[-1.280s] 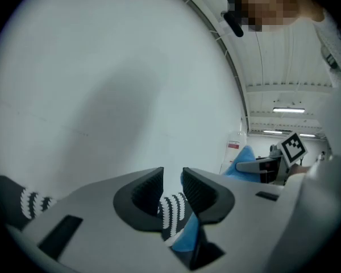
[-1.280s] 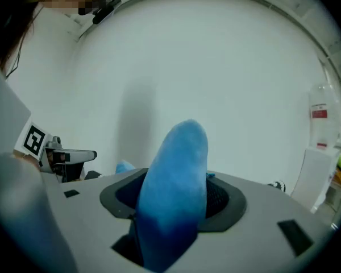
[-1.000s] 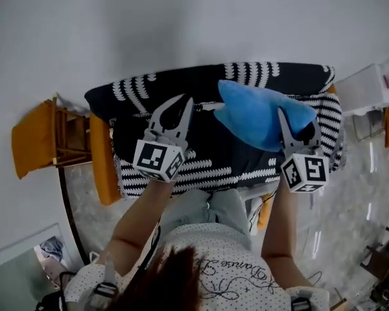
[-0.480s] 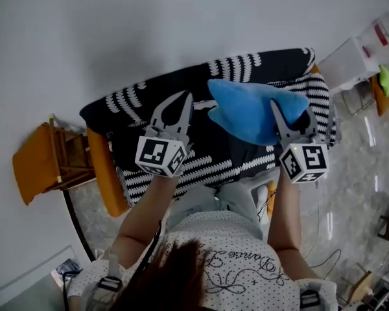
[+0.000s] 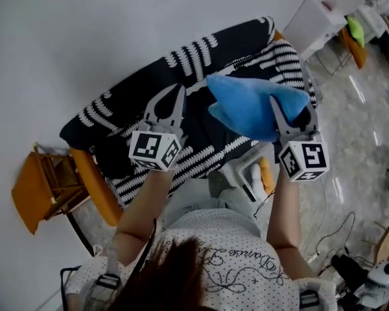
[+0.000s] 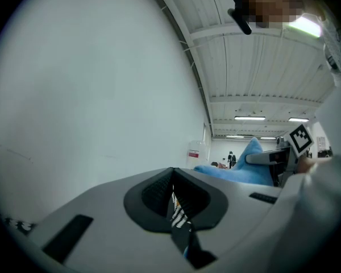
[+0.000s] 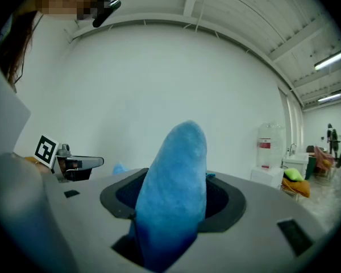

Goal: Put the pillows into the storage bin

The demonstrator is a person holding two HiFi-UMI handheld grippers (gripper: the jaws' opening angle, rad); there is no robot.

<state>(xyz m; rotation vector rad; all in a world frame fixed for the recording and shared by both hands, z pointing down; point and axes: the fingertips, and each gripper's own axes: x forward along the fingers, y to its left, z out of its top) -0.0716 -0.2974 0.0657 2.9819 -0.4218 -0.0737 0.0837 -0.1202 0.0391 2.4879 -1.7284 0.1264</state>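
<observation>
Looking along the right gripper (image 7: pixel 171 206): its own view shows the jaws part spread and clamped on the blue pillow (image 7: pixel 179 164), which stands up between them. The left gripper view shows the left gripper (image 6: pixel 173 192) pressed together, nipping a sliver of striped cover (image 6: pixel 176 215). Only the head view shows the pillow held over that cover, and an orange chair (image 5: pixel 35 186) off to the left.
</observation>
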